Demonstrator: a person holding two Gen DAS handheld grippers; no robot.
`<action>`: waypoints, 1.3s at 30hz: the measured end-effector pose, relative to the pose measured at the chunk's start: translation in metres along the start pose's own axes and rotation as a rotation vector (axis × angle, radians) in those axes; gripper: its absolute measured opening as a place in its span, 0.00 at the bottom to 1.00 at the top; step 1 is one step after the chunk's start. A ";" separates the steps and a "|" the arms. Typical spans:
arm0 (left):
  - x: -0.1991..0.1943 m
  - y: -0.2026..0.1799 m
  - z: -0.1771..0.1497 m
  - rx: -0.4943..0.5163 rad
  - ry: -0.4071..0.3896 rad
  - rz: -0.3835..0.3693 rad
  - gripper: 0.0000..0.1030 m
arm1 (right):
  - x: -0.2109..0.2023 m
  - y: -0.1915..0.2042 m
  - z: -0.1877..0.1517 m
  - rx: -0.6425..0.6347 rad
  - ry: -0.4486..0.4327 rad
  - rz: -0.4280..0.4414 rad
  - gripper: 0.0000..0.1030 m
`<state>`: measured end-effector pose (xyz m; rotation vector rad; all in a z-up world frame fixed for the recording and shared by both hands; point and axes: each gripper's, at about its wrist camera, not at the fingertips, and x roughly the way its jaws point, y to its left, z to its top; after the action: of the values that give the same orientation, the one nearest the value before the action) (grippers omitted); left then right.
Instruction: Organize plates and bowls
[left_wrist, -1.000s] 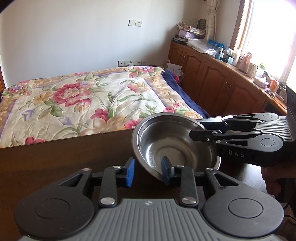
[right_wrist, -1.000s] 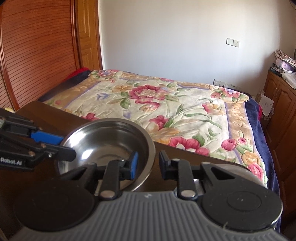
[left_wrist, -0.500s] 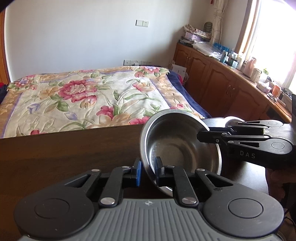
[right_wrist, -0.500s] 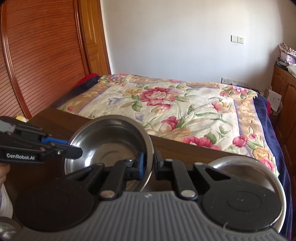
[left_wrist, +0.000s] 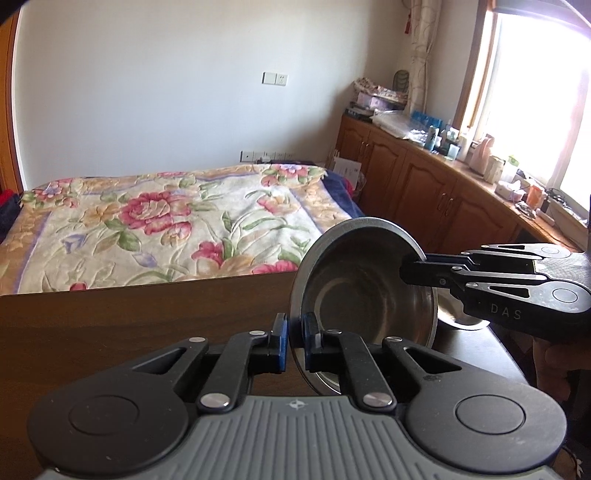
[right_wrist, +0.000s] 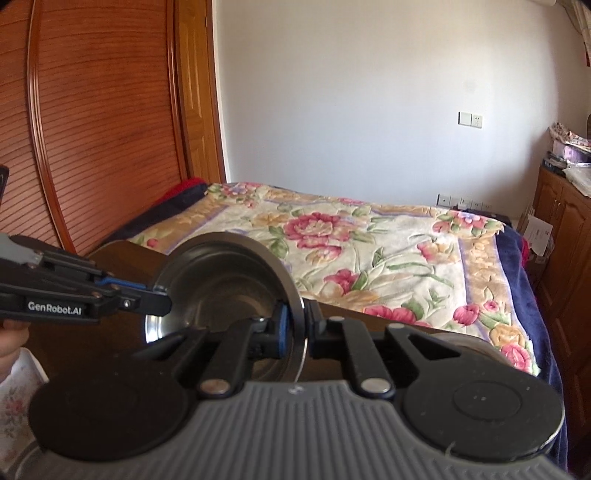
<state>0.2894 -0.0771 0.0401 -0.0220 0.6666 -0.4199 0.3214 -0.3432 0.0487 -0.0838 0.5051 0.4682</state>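
So the steel bowl (left_wrist: 364, 291) is up off the dark wooden table (left_wrist: 129, 317), tipped way over on its side, almost on edge, with the open mouth facing roughly sideways toward the right gripper (left_wrist: 406, 271) instead of up. Both tongs have it at once: the left gripper (left_wrist: 294, 341) is pinched narrow on the lower rim, blue pads on either side of the thin metal lip, and the right one is squeezed onto the opposite rim, one finger inside the bowl and one outside. The bowl is round, shiny brushed stainless with a flared lip and a flat bottom, and there's nothing in it as far as I can see. Just behind the right gripper there's a second steel bowl (left_wrist: 458, 319) sitting on the table, mostly hidden, so I can't tell if anything's in it. Behind the table is a bed with a fuzzy floral blanket (left_wrist: 166, 225).
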 end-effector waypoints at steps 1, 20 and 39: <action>-0.003 -0.002 -0.001 0.004 -0.005 -0.003 0.09 | -0.003 0.001 0.000 -0.001 -0.004 -0.002 0.12; -0.076 -0.028 -0.032 0.088 -0.089 -0.065 0.09 | -0.068 0.031 -0.012 -0.064 -0.063 -0.056 0.12; -0.097 -0.036 -0.103 0.102 -0.027 -0.123 0.10 | -0.091 0.060 -0.068 -0.051 0.002 -0.092 0.13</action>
<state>0.1454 -0.0613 0.0226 0.0275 0.6180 -0.5707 0.1942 -0.3404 0.0359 -0.1562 0.4895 0.3913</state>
